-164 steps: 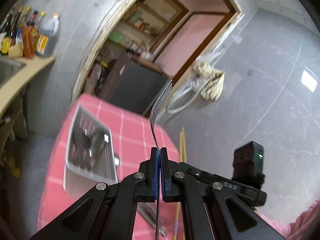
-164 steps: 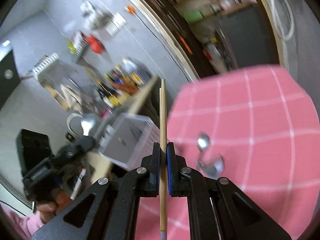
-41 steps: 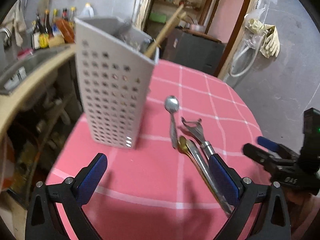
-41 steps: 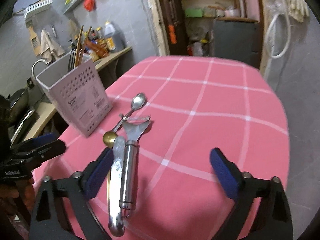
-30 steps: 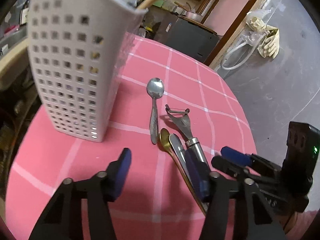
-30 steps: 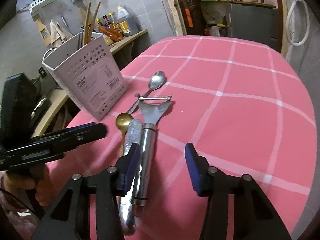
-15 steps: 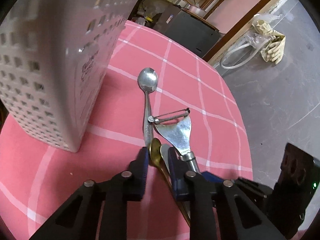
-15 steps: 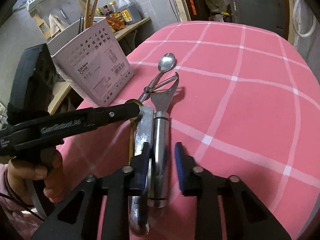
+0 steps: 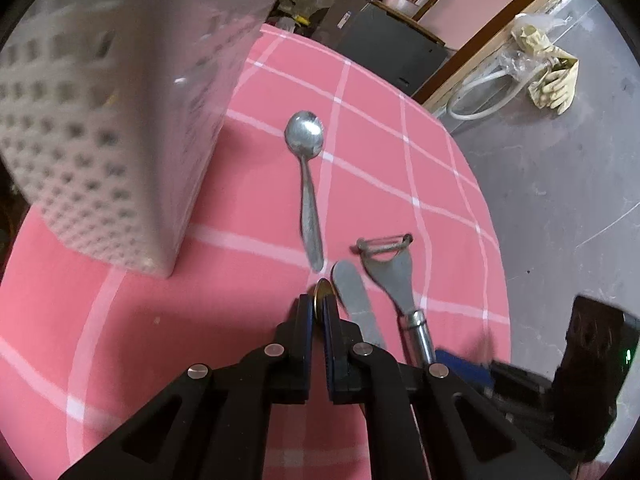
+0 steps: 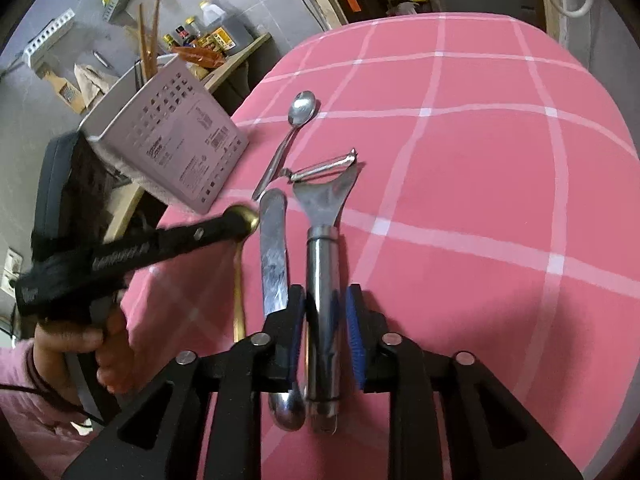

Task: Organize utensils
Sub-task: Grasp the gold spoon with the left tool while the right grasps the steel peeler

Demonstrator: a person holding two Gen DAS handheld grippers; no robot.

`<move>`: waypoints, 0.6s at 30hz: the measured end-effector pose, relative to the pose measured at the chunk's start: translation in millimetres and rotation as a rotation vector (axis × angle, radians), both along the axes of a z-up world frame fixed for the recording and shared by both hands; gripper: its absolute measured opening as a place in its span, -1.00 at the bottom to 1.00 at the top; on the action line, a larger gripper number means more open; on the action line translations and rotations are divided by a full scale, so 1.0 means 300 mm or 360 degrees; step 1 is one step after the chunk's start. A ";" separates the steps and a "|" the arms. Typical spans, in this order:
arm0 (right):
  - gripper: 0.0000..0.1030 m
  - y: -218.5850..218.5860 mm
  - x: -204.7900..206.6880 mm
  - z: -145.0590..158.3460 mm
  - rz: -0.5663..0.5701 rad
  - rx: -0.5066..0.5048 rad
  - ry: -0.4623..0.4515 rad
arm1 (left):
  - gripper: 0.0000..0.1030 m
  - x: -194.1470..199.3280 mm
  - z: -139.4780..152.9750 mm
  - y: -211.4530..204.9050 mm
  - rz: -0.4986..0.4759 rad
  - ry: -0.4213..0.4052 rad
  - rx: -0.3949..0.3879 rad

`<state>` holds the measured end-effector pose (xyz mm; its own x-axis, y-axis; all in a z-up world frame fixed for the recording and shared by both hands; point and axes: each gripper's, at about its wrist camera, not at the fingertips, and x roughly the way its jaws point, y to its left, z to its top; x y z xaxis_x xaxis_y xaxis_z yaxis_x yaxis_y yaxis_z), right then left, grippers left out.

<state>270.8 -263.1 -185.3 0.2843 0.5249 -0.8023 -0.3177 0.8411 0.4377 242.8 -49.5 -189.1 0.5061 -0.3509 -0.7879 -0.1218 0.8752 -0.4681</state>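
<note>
On the pink checked tablecloth (image 10: 480, 160) lie a silver spoon (image 9: 306, 168), a butter knife (image 9: 354, 300), a steel peeler (image 9: 394, 276) and a gold spoon (image 9: 321, 294). My left gripper (image 9: 316, 312) is shut on the gold spoon's bowl; it also shows in the right wrist view (image 10: 240, 220). My right gripper (image 10: 325, 312) has its jaws close around the peeler's handle (image 10: 322, 280), with a small gap on the right side. The white perforated utensil holder (image 10: 172, 140) stands at the left with chopsticks (image 10: 146, 40) in it.
A counter with bottles (image 10: 208, 40) lies behind the holder. The table's edge curves round at the right, with grey floor (image 9: 560, 200) beyond. A dark cabinet (image 9: 384, 40) stands past the table's far end.
Both grippers have come down to the utensils and closed. The left has shut on the gold spoon's bowl and the right has narrowed around the peeler's handle.
</note>
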 end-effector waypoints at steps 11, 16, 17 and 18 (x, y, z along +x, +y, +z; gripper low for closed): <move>-0.55 0.083 0.213 -0.044 0.0104 0.0162 0.0138 | -0.89 -0.061 -0.014 0.037 0.0054 0.0028 -0.0022; -0.55 0.113 0.275 -0.054 0.0123 0.0196 0.0208 | -0.89 -0.070 -0.015 0.038 0.0066 0.0024 -0.0031; -0.55 0.119 0.282 -0.053 0.0136 0.0189 0.0200 | -0.89 -0.071 -0.016 0.038 0.0068 0.0026 -0.0033; -0.55 0.132 0.290 -0.049 0.0155 0.0168 0.0184 | -0.89 -0.071 -0.017 0.037 0.0071 0.0027 -0.0036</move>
<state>357.7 -223.4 -200.0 0.1369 0.6284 -0.7657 -0.3376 0.7563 0.5604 221.5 -38.4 -194.2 0.5084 -0.3459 -0.7886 -0.1685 0.8581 -0.4850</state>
